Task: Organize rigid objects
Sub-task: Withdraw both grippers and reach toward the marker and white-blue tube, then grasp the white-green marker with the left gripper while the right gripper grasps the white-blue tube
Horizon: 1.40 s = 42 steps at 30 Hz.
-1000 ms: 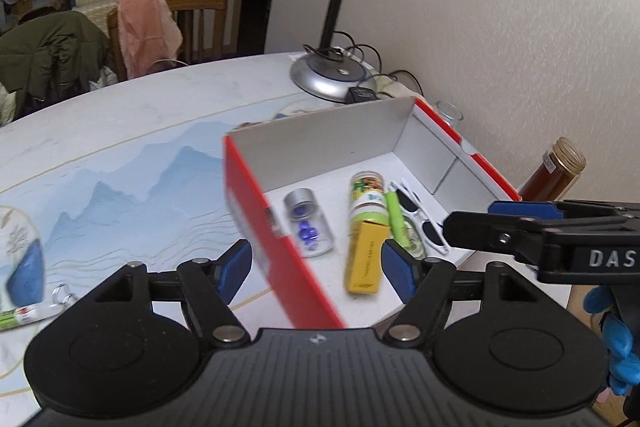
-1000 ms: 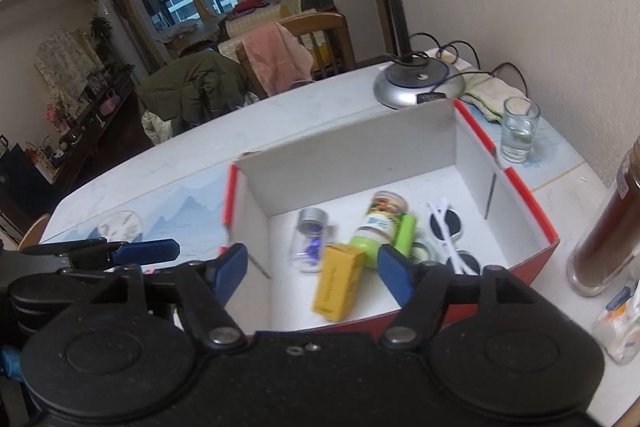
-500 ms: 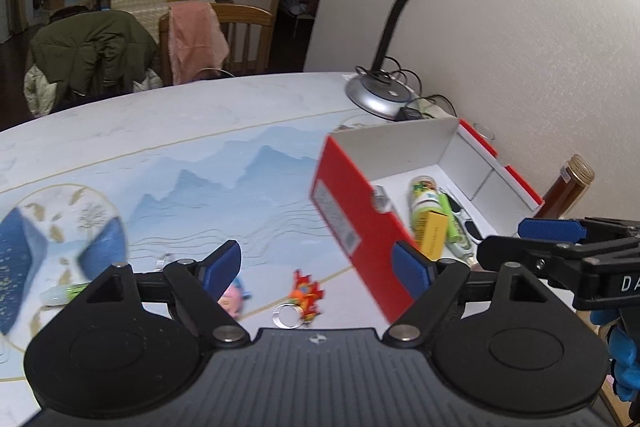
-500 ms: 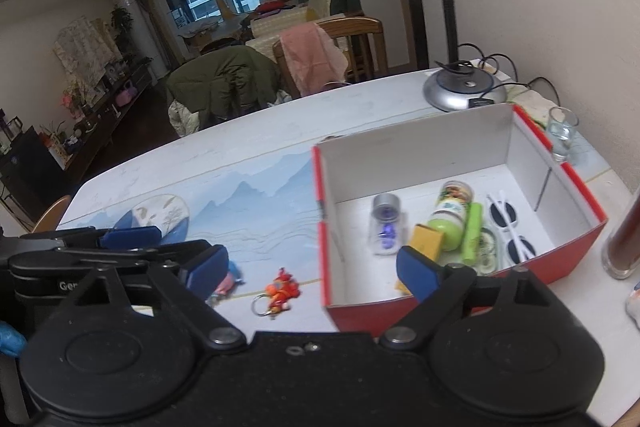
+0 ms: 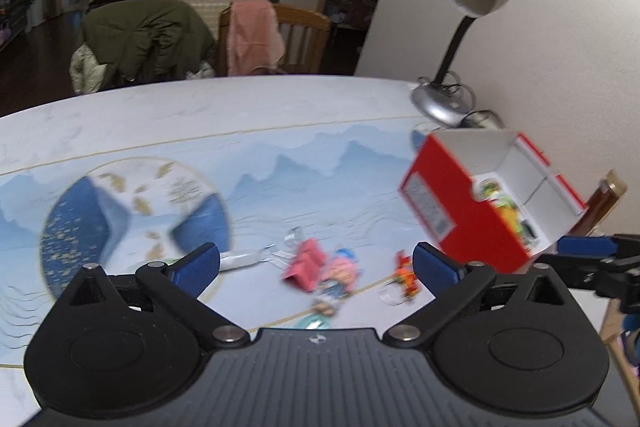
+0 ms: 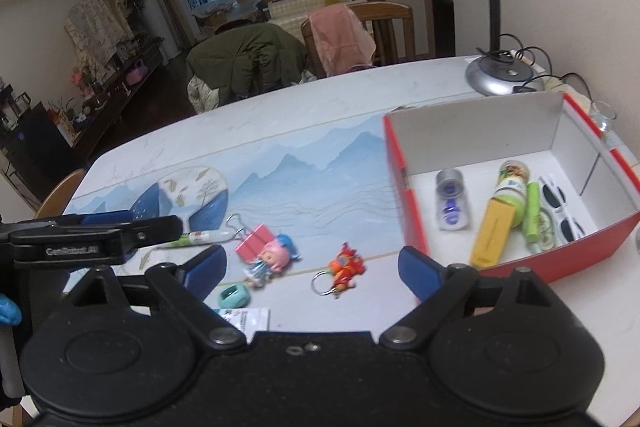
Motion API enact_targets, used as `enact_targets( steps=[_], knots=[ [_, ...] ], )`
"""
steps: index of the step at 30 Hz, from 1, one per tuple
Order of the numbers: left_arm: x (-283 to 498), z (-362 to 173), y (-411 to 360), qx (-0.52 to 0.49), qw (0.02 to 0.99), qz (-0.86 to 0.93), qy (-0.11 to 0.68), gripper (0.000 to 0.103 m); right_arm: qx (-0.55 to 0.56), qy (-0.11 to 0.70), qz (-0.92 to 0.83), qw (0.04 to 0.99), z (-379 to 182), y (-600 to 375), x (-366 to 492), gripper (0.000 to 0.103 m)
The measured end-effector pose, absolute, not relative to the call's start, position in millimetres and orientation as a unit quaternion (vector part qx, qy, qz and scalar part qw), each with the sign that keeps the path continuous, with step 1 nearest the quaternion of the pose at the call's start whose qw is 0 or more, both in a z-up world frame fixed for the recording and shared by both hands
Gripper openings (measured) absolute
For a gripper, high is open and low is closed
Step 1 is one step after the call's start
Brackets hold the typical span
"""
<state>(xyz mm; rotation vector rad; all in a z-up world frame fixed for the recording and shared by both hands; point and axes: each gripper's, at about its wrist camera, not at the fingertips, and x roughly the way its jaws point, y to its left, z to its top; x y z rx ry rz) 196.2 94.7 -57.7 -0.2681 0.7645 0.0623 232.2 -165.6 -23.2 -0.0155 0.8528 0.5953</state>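
Doll (image 6: 269, 259) | loose on worktop (image 6: 320, 171), box (image 6: 412, 227) beside | both jaws have just been opening, nothing between | straddle squarely before closing

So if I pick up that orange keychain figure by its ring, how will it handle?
The orange keychain figure is small, so probably light. Gripped by its metal ring, it would likely dangle and swing. The thin, flat-lying ring may be slippery to pinch.

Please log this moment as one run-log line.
left gripper: open, empty | right gripper: open, empty | red box: part-filled | orange keychain: on table
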Motion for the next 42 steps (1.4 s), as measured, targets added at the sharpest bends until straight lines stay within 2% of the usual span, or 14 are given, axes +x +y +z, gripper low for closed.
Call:
enact_targets(
  steps=[12, 24, 36, 42],
  knots=[
    [186.9, -97.8, 155.6, -0.136, 0.908, 0.065, 0.392, 0.103, -0.036, 0.441, 0.319, 0.838, -52.4, -119.1, 215.9, 0.093],
    [215.3, -133.2, 168.5, -0.098, 0.902, 0.033, 0.42, 0.103, -0.101, 0.474, 0.371, 0.792, -84.0, -78.6, 198.7, 0.092],
    [248.3, -156.5, 168.0, -0.03, 0.895, -0.033, 0.443, 0.103, -0.207, 0.459, 0.452, 0.737, -105.3, -22.4, 184.8, 0.091],
    [260.2, -165.1, 174.4, -0.002, 0.891, -0.056, 0.451, 0.103, -0.243, 0.449, 0.488, 0.708, -113.6, -0.2, 181.9, 0.085]
  ],
)
